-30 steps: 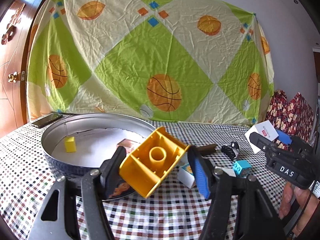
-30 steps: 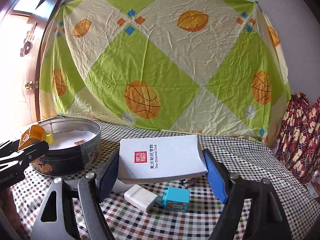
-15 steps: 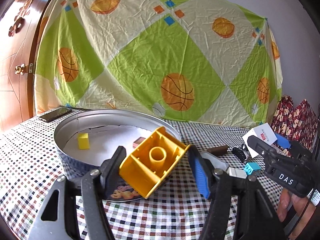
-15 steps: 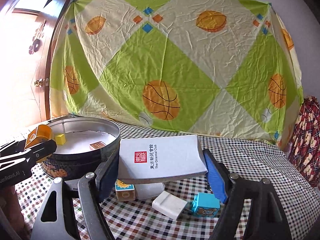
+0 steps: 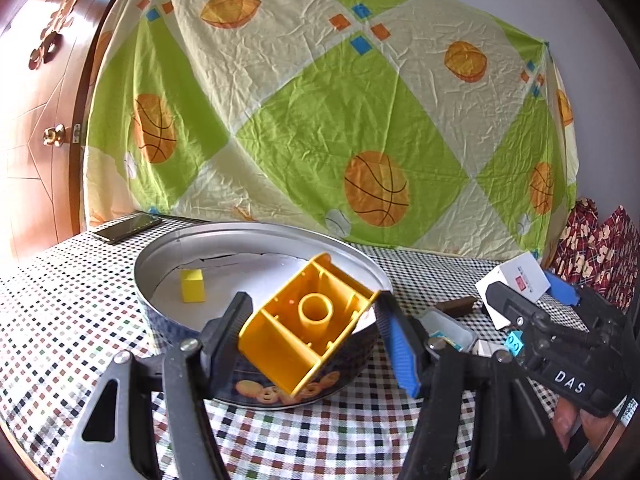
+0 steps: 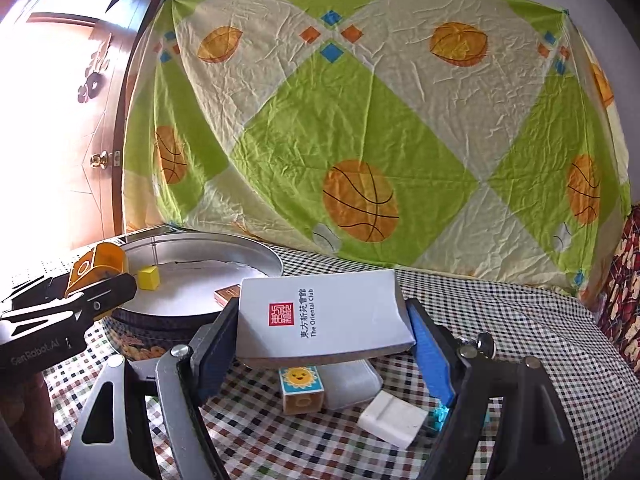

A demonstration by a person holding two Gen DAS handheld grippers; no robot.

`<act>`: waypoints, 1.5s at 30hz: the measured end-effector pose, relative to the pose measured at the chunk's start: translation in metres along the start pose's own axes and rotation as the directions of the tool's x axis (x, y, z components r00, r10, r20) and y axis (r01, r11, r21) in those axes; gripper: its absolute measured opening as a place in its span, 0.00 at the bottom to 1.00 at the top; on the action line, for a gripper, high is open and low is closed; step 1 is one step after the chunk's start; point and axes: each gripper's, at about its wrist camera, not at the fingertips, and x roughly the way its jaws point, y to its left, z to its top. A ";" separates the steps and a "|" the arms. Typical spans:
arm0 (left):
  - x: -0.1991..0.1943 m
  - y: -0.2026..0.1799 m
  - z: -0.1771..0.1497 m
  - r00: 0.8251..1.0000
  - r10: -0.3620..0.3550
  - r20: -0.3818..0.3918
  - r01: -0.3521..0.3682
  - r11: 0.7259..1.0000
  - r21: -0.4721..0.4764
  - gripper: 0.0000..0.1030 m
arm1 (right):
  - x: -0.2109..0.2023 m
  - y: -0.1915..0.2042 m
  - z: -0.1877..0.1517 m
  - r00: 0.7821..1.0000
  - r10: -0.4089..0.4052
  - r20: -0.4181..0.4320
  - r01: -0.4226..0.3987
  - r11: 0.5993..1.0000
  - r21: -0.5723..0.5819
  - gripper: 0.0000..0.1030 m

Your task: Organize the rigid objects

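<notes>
We are gripping yellow brick [image 5: 306, 330] tilted between left gripper [image 5: 312, 338] fingers, closed on it, over tin [image 5: 168, 320] near rim. Risk: brick striking rim, tumbling outside. Right gripper [image 6: 324, 336] clamping white box [image 6: 320, 318] ahead of tin; risk: grippers colliding.

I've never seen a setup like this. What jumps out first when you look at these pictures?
The big green and cream basketball sheet hung behind the checkered table grabs the eye first. Next, each hand tool is carrying something: the left gripper clamps a yellow toy brick just over the near edge of a round tin, and the right gripper clamps a white booklet above loose small blocks.
</notes>
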 end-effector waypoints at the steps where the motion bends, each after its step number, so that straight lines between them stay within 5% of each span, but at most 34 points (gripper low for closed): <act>1: 0.000 0.002 0.001 1.000 0.005 0.000 -0.005 1.000 -0.002 0.62 | 0.001 0.002 0.000 1.000 0.006 -0.004 -0.006 1.000 -0.002 0.78; 28: 0.020 0.062 0.032 0.984 0.179 -0.011 -0.179 0.984 -0.008 0.62 | 0.038 0.047 0.020 0.998 0.033 -0.046 -0.037 0.994 -0.105 0.78; 45: 0.095 0.070 0.052 0.956 0.185 -0.228 -0.164 0.980 0.110 0.62 | 0.137 0.083 0.060 0.959 0.159 -0.235 -0.185 0.978 -0.095 0.78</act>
